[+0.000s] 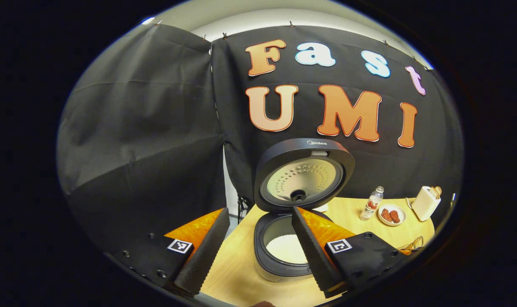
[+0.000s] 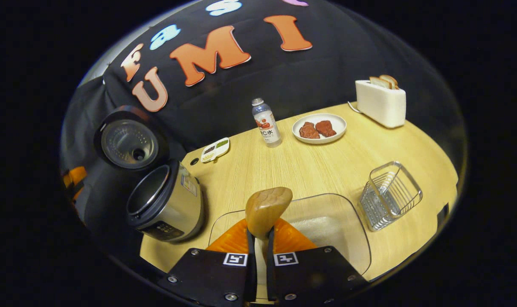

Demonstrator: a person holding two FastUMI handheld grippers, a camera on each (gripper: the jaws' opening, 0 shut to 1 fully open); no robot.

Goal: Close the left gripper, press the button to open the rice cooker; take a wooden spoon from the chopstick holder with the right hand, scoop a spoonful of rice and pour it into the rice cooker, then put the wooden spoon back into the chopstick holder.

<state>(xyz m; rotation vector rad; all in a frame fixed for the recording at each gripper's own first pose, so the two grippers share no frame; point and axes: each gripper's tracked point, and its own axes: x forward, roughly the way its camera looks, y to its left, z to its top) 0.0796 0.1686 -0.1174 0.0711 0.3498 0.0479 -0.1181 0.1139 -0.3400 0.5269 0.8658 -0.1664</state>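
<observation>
Wooden table [image 2: 326, 170], right gripper [image 2: 259, 238] pinching wooden spoon [image 2: 267, 207] above rice container [image 2: 326, 221]; left gripper [image 1: 258, 243] spread before open rice cooker [image 1: 284, 247]

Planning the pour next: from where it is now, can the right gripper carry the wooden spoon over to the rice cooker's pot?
Probably yes. The right gripper is shut on the wooden spoon, the rice cooker has its lid up, and the bare table between them holds nothing in the way.

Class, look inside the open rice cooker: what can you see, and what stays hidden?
White rice lies in the rice cooker pot, under the raised lid. The left gripper finger covers part of the pot; its depth is hidden.
</observation>
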